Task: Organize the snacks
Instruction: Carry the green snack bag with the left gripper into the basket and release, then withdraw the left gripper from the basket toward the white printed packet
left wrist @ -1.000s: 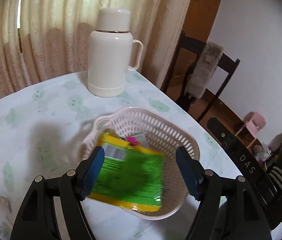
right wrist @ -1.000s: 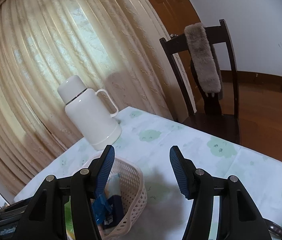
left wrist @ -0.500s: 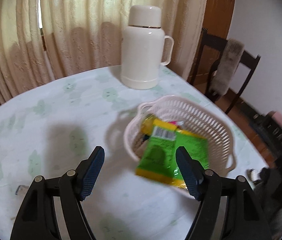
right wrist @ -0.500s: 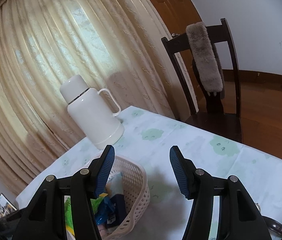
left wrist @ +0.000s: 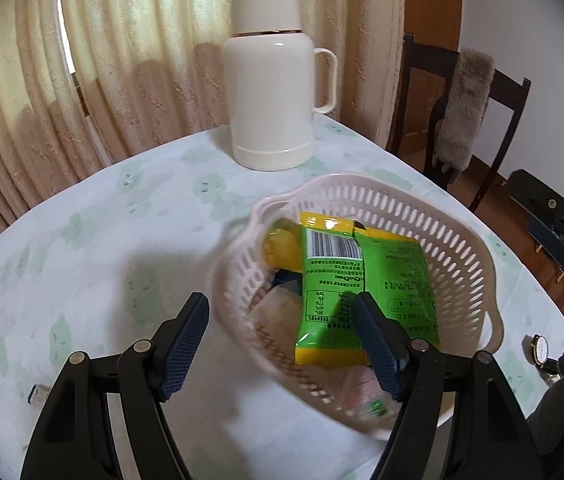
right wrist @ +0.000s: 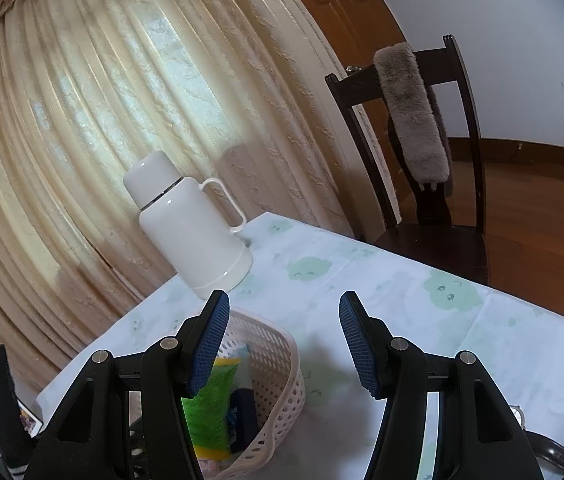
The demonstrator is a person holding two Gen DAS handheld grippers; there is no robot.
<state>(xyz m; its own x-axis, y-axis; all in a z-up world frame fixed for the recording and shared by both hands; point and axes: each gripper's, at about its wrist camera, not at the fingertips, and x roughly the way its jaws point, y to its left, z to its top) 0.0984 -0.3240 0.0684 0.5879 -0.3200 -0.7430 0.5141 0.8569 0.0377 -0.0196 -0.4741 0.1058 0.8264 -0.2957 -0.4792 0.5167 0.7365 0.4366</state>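
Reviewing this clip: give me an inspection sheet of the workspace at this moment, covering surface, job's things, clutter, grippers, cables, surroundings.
Surface: table under a pale cloth with green prints.
Job's things: white slotted basket holding a green snack packet on top of other packets.
Clutter: white thermos jug; wristwatch at the table edge.
Grippers: left gripper opening, nothing between its jaws; right gripper open, empty.
Cables: nothing seen.
Surroundings: cream curtain; dark chair draped with grey furry cloth.
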